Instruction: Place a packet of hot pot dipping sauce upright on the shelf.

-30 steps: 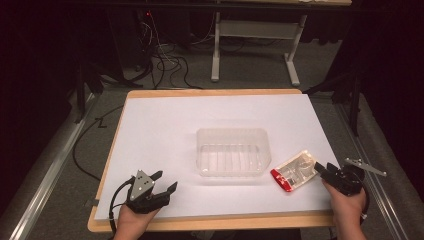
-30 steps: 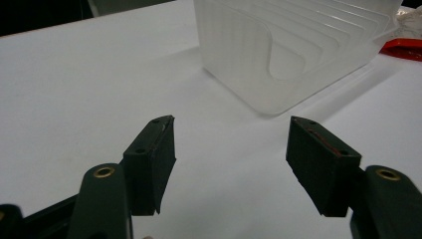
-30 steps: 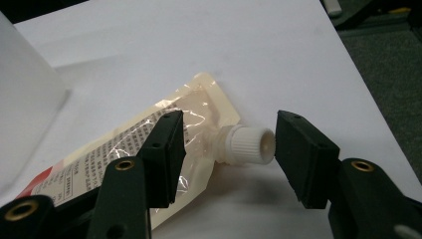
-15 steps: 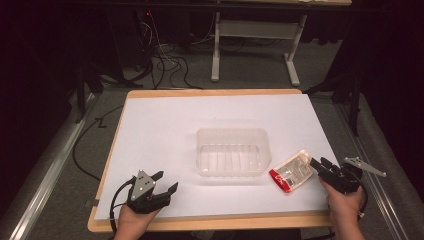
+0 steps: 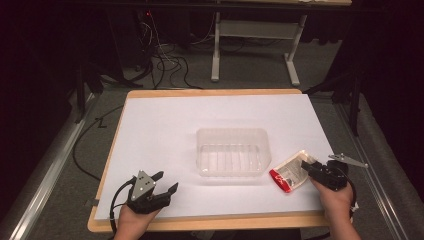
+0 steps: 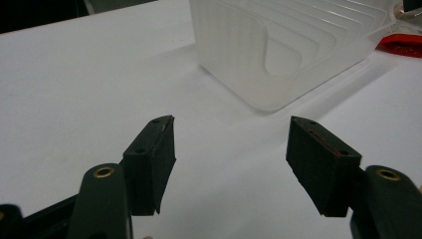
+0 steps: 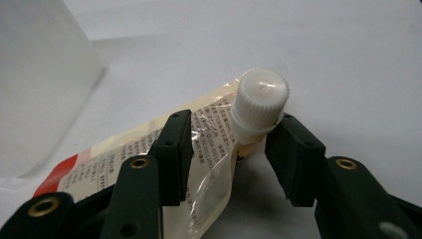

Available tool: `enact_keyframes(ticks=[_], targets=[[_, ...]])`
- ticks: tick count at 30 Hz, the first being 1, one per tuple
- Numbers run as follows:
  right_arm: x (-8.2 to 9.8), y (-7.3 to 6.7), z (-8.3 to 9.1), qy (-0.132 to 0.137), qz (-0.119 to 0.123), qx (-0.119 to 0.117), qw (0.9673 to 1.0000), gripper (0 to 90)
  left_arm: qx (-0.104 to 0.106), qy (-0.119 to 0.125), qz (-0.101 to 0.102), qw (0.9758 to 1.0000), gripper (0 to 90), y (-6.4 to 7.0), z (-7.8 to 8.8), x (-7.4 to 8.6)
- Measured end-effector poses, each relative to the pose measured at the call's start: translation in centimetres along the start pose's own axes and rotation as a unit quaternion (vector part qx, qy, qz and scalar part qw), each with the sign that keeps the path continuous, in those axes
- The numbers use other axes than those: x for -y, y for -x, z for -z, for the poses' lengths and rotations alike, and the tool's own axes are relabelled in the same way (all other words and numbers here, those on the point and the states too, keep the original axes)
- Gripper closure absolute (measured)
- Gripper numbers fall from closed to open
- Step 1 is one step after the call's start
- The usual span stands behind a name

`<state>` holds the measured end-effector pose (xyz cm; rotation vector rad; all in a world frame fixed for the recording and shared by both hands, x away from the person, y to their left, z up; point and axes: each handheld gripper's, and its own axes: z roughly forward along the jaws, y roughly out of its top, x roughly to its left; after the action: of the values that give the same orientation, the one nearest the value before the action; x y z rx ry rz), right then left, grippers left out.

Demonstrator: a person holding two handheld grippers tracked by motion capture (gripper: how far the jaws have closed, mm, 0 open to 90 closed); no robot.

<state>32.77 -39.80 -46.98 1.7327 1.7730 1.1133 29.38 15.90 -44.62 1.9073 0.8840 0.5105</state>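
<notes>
The right tool (image 7: pixel 229 149) is closing on the spouted pouch (image 7: pixel 149 149) lying between its jaws on the tabletop (image 5: pixel 165 125); the slick neck under the cap (image 7: pixel 261 99) could be squirting free. The left tool (image 6: pixel 231 149) is idling agape.

small dark print on pouch (image 7: pixel 149 149), too fine to read

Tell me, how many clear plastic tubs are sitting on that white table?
1. The clear tub stands near the middle of the white table, open side up, just left of the spouted pouch. Nothing on the table could hide another.
</notes>
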Motion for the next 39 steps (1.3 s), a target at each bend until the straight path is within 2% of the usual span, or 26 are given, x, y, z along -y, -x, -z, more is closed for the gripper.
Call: enact_keyframes(ticks=[5,8,10,19,26,32,34,39], targets=[[0.0,0.6,-0.4,-0.015,-0.015,-0.006,0.9998,59.2,0.001,-0.001,-0.001,1.0,36.2,0.1,-0.1,0.0],[0.0,1.0,-0.6,-0.022,-0.018,-0.01,0.9995,74.9,0.001,-0.002,-0.002,1.0,36.2,0.2,-0.2,0.0],[0.0,1.0,-0.5,-0.022,-0.018,-0.015,0.9995,78.0,0.002,-0.001,-0.002,1.0,36.2,0.2,-0.2,0.0],[-0.2,0.6,0.4,0.001,-0.011,-0.026,0.9996,78.7,0.001,0.001,-0.002,1.0,36.2,0.1,0.0,-0.1],[-0.3,-0.1,1.7,0.036,0.009,-0.037,0.9986,78.8,0.002,0.003,-0.001,1.0,36.2,0.0,0.0,-0.1],[-0.4,-1.0,2.9,0.07,0.021,-0.057,0.9957,79.1,0.004,0.004,-0.001,1.0,36.3,0.0,0.1,-0.2],[-0.5,-1.2,3.1,0.072,0.022,-0.059,0.9954,79.1,0.006,0.004,-0.002,1.0,36.3,0.0,0.0,-0.2],[-0.7,-2.2,4.0,0.093,0.035,-0.074,0.9923,79.4,0.007,0.004,-0.002,1.0,36.3,0.1,0.0,-0.2]])
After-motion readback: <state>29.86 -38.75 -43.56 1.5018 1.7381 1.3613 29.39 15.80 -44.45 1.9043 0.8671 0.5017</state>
